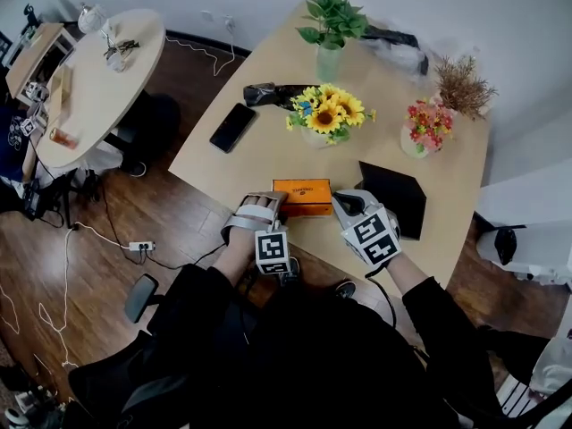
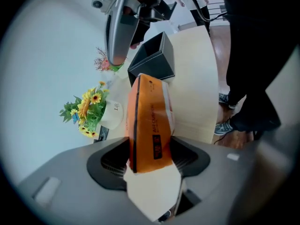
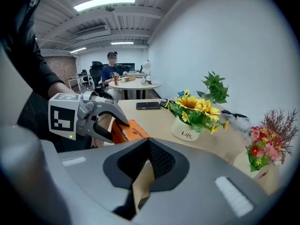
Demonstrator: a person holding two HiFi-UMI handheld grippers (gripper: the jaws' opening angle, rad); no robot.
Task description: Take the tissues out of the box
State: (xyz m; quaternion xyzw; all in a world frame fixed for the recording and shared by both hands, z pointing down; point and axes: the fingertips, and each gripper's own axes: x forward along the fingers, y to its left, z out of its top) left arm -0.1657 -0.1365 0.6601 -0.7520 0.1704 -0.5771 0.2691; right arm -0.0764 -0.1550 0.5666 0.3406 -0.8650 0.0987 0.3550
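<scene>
An orange tissue box [image 1: 301, 197] lies near the front edge of the light wooden table [image 1: 268, 79]. My left gripper [image 1: 271, 202] grips its left end. In the left gripper view the box [image 2: 149, 121] fills the gap between the jaws, both pads against its sides, and a pale flap [image 2: 154, 191] hangs toward the camera. My right gripper [image 1: 340, 206] sits at the box's right end. Its jaws are shut on a thin tan cardboard flap [image 3: 143, 182]. The right gripper view also shows the left gripper [image 3: 105, 125] on the box [image 3: 131, 131].
A sunflower vase [image 1: 326, 114] stands just behind the box, with a black phone [image 1: 232, 127] to its left. An open black box [image 1: 393, 197] sits right of my right gripper. Pink flowers [image 1: 427, 128] and a green plant [image 1: 331, 25] stand farther back. A round table [image 1: 98, 79] is at the left.
</scene>
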